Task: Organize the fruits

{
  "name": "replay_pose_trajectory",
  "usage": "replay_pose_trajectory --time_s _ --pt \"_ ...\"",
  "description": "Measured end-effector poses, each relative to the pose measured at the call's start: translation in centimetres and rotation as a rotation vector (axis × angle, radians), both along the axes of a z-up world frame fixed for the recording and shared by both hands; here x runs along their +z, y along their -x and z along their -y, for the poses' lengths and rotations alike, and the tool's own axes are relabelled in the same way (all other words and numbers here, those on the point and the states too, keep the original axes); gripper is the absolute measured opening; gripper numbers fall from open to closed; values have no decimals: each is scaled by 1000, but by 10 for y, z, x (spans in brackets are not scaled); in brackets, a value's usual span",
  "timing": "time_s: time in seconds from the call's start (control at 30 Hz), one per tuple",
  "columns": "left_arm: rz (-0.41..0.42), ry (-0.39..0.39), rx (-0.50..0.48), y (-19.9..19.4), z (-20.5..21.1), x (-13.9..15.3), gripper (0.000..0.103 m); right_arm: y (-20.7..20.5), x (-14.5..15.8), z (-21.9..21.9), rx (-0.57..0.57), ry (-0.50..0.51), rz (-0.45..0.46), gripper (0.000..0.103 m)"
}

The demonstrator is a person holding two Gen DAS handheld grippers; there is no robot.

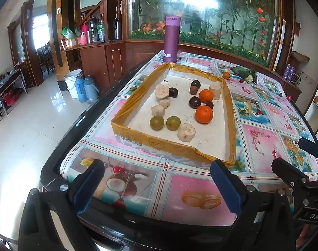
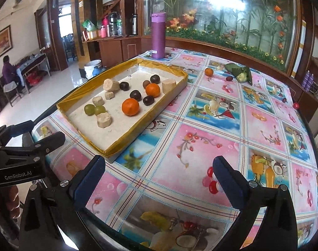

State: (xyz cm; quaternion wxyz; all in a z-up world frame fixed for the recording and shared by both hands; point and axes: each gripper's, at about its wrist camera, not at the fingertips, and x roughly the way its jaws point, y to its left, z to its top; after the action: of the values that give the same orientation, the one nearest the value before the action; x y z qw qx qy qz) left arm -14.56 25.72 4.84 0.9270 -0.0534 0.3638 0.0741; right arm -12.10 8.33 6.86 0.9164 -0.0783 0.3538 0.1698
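Left gripper (image 1: 156,185): jaws spread wide, empty, hovering at the table edge just short of the tray (image 1: 138,135). The tray collects most of the fruit. One orange (image 2: 209,72) lies loose on the table. Right gripper (image 2: 159,183): released, empty, above the tablecloth (image 2: 200,146).

We see both views bright with daylight. It pours from the doorway (image 1: 40,29) at far left and glares white off the tiled floor (image 1: 33,113). A washed-out reflection streaks the glass panel (image 1: 200,2) behind the bench (image 2: 200,146). Fisheye bending curves straight edges, and black vignette fills the corners. Shadows are soft; the centre is sharp, the margins smeared.
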Motion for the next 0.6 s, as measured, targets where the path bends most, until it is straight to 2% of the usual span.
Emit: replay_pose_trajectory --time_s 0.13,0.33,0.6 --pt "34 -5 -11 5 1 1 102 8 4 2 -39 9 39 103" --pt "57 16 7 9 -3 4 102 12 2 8 -87 -7 16 103" --pt "83 21 -32 13 5 9 102 22 5 9 -114 -6 24 103"
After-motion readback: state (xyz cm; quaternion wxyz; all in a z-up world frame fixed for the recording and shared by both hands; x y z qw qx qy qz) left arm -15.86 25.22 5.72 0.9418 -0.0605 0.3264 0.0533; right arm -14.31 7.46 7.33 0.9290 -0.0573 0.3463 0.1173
